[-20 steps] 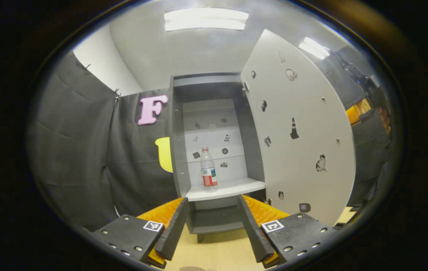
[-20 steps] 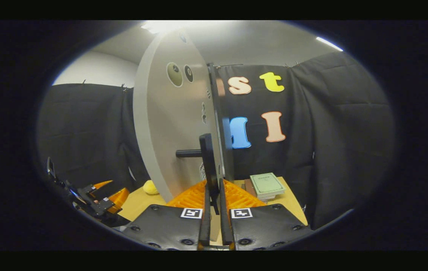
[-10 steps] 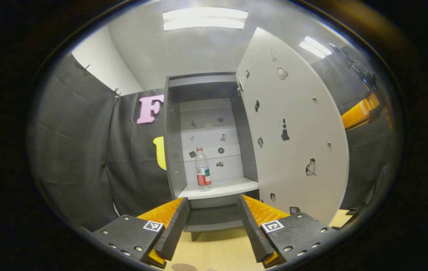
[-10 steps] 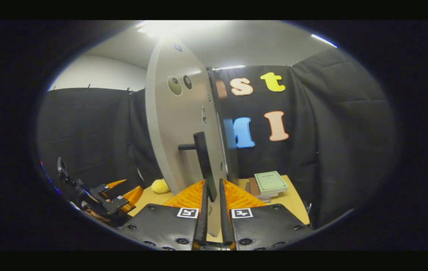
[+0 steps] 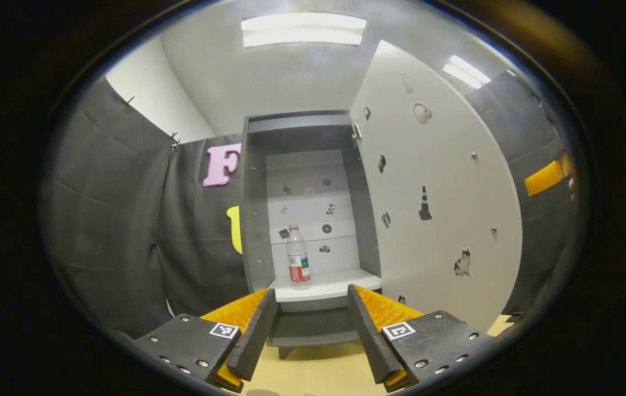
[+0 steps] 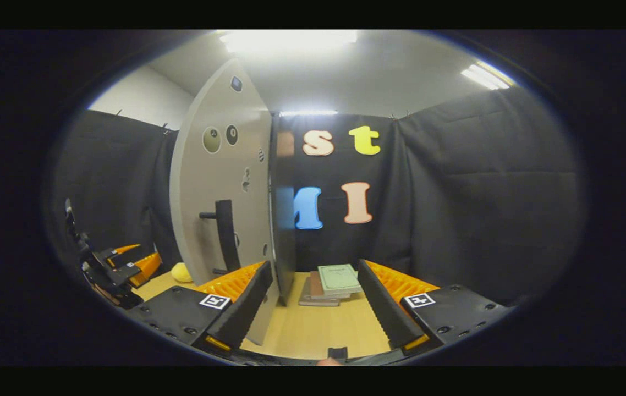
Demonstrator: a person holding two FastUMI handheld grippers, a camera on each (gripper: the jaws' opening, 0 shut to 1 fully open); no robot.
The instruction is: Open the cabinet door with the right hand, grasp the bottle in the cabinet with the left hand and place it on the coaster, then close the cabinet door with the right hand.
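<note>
The grey cabinet [image 5: 255,220] stands with its white door [image 5: 434,187] swung wide to the right. A clear bottle [image 5: 297,258] with a red label and cap stands upright on the white shelf [image 5: 340,285] inside. My left gripper [image 5: 310,324] is open, aimed at the shelf from some way off. In the right gripper view the door [image 6: 219,198] is seen from outside, with its black handle [image 6: 225,234] to the left of my right gripper [image 6: 313,300], which is open and holds nothing. The left gripper [image 6: 120,264] also appears at the far left there.
A stack of books [image 6: 332,283] lies on the wooden table [image 6: 313,330] behind the door's edge. A yellow round object [image 6: 182,271] sits on the table left of the door. Black cloth walls close in the booth.
My right gripper has let go of the door handle, opened and drawn back to the right. The door stays wide open. The left gripper has shifted only slightly toward the shelf.
</note>
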